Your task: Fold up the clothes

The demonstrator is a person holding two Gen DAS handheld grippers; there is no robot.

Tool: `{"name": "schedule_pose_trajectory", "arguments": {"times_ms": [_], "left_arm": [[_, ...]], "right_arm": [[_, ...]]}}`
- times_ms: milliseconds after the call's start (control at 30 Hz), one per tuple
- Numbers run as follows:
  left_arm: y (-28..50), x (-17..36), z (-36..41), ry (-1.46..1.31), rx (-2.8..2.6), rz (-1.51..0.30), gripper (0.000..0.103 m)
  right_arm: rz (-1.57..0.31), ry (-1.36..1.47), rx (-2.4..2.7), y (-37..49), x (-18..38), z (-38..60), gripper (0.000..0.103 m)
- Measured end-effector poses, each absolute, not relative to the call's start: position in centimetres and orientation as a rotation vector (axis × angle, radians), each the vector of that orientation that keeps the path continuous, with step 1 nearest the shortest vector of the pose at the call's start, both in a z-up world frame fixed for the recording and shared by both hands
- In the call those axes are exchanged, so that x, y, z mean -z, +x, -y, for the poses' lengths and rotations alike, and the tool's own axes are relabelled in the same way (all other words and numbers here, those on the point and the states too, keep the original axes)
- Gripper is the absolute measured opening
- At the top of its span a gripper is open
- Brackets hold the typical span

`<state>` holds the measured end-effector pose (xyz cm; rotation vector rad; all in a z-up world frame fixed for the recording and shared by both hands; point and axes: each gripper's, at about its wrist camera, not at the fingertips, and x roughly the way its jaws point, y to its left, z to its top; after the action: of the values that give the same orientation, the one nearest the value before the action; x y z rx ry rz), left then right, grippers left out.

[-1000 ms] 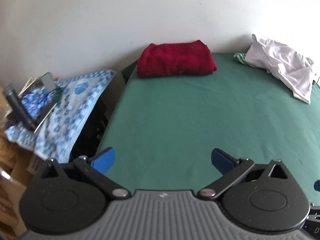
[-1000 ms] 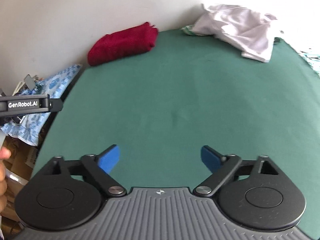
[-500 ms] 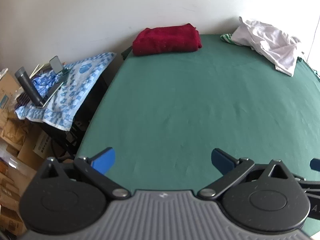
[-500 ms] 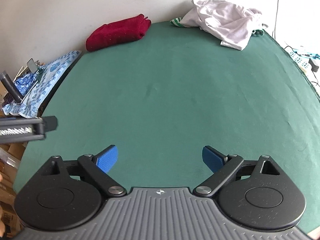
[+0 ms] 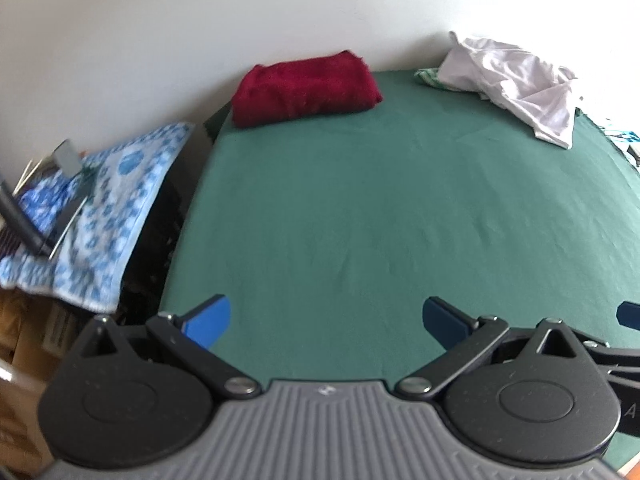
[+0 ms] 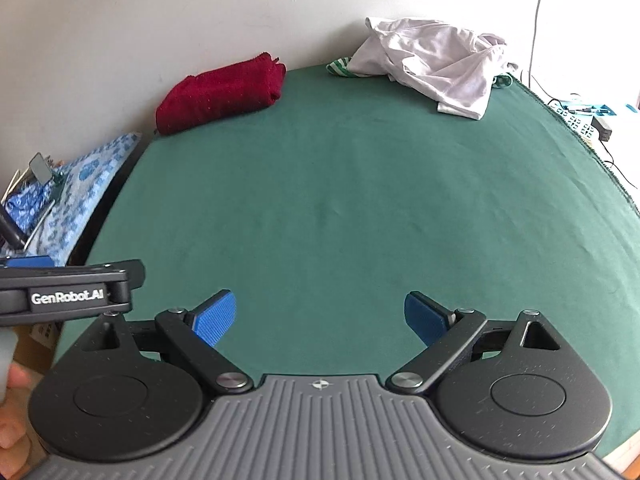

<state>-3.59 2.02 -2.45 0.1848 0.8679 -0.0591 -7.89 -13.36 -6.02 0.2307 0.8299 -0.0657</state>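
Observation:
A folded dark red garment (image 5: 306,86) (image 6: 220,94) lies at the far left of the green table (image 5: 380,220) (image 6: 340,208), against the wall. A crumpled white garment (image 5: 516,80) (image 6: 436,66) lies in a heap at the far right, over a green-striped piece (image 6: 340,68). My left gripper (image 5: 326,318) hovers open over the near left part of the table, nothing between its blue pads. My right gripper (image 6: 320,318) hovers open over the near middle, also empty. Both are far from the clothes.
A blue-and-white patterned cloth (image 5: 100,208) (image 6: 76,192) covers a lower stand left of the table, with small objects on it. A power strip and cables (image 6: 580,120) lie beyond the table's right edge. A hand (image 6: 12,412) shows at the lower left.
Both grippers moved forward over the table, so the red and white garments look nearer and larger than half a second ago. Both stayed open and empty.

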Motion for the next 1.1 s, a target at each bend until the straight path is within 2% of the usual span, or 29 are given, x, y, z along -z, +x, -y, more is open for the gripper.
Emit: {"name": "schedule_pose_trajectory", "arguments": {"times_ms": [333, 500, 767, 900, 1100], "left_arm": [[-0.6, 3.8, -1.5, 0.148, 0.159, -0.902, 0.102], [0.6, 3.8, -0.1, 0.137, 0.088, -0.865, 0.102], [1.7, 3.2, 1.2, -0.033, 0.062, -0.883, 0.102], [1.6, 3.3, 3.1, 0.052, -0.016, -0.876, 0.102], [0.7, 3.3, 2.9, 0.032, -0.136, -0.893, 0.102]], "right_arm": [[-0.833, 0.281, 0.156, -7.1, 5.8, 13.3, 0.094], [-0.842, 0.249, 0.139, -5.5, 6.2, 14.2, 0.094], [-0.807, 0.192, 0.074, -2.0, 5.6, 17.8, 0.094], [-0.816, 0.166, 0.034, -1.0, 5.6, 18.9, 0.094], [-0.843, 0.177, -0.022, 0.0, 6.6, 20.1, 0.094]]}}
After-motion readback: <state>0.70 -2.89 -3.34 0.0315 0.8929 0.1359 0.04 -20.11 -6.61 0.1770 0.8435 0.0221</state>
